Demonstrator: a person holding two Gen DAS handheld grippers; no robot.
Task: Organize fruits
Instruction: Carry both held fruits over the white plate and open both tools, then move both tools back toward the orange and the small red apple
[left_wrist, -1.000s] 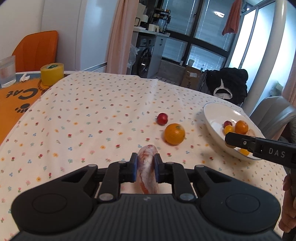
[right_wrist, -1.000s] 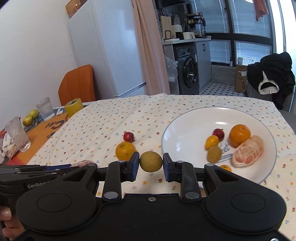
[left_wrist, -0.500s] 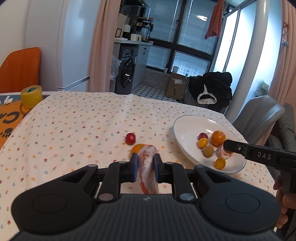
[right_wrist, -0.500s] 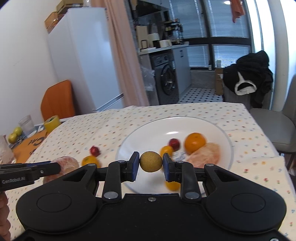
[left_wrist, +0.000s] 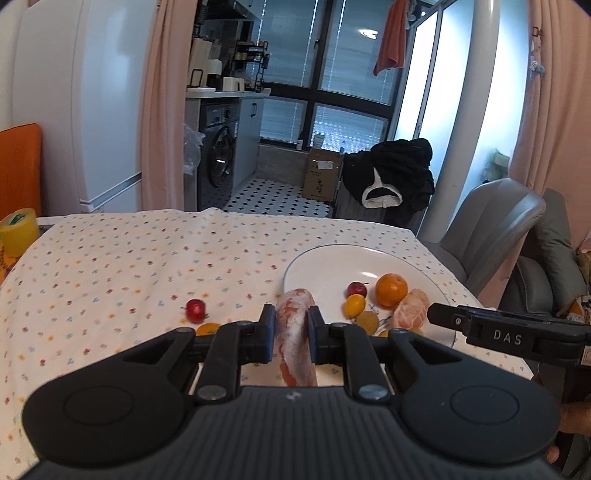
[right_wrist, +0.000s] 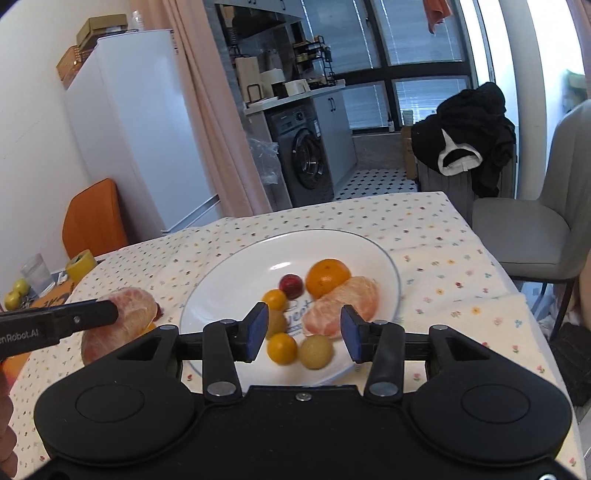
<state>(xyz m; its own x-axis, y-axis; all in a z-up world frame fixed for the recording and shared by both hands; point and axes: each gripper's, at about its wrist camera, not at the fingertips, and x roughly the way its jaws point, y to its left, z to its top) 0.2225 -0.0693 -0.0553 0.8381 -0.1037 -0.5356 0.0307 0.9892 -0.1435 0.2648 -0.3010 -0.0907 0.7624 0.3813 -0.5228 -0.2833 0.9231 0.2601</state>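
Gripping a peeled segment (left_wrist: 295, 332), the left gripper (left_wrist: 291, 334) stays shut. Right gripper (right_wrist: 303, 332) gapes wide; a brown fruit (right_wrist: 316, 351) sits on the plate (right_wrist: 221, 284) between its jaws.

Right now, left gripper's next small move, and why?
Probably carry the peeled fruit rightward over the plate, then open. The left gripper is shut on it short of the rim; the right gripper is open, its brown fruit lying on the plate.

The plate (right_wrist: 391, 266) sits at frame centre on the tabletop (right_wrist: 443, 229); a chair (right_wrist: 532, 232) stands at right, the tape roll (right_wrist: 81, 264) at far left.
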